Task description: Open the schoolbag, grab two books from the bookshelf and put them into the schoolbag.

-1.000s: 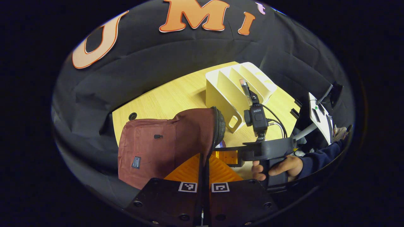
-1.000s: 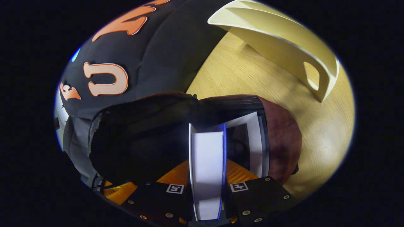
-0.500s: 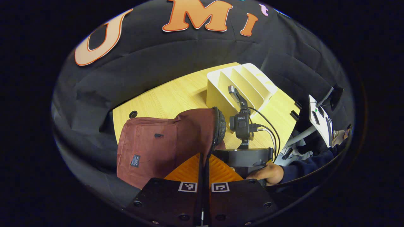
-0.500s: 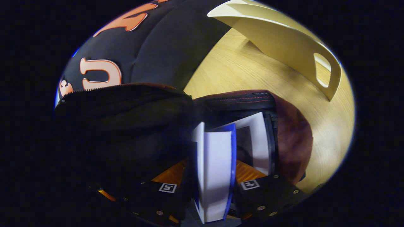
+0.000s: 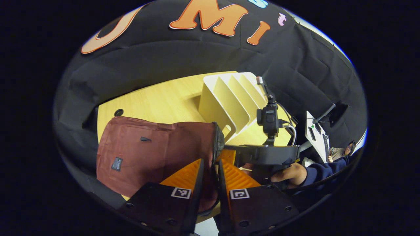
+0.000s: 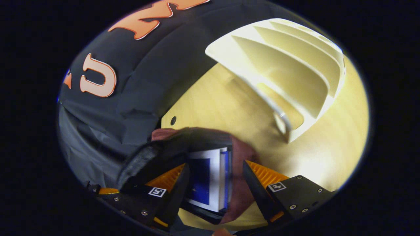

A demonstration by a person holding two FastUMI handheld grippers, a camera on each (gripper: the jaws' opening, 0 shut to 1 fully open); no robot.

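The maroon schoolbag (image 5: 147, 150) lies on the wooden table (image 5: 157, 101) with its zipped mouth facing right. My left gripper (image 5: 210, 164) is at that mouth, its fingers slightly apart, with the bag's rim lying loosely in the gap. In the right gripper view, my right gripper (image 6: 215, 164) is wide open just outside the bag's dark mouth (image 6: 183, 141). A white and blue book (image 6: 206, 177) sits inside the bag between the lines of its fingers, touched by neither. The cream bookshelf (image 5: 229, 101) (image 6: 288, 75) stands behind the bag with bare slots.
A hand in a dark blue sleeve (image 5: 288, 173) holds the right gripper beside the bag's mouth, with a small camera (image 5: 269, 116) on top. A white stand (image 5: 315, 131) is at the far right. The table has a cable hole (image 5: 118, 112) near its back edge.
My right gripper has opened, let go of the book and drawn back out of the bag. My left gripper's fingers have parted a little and the bag's flap has sunk lower.
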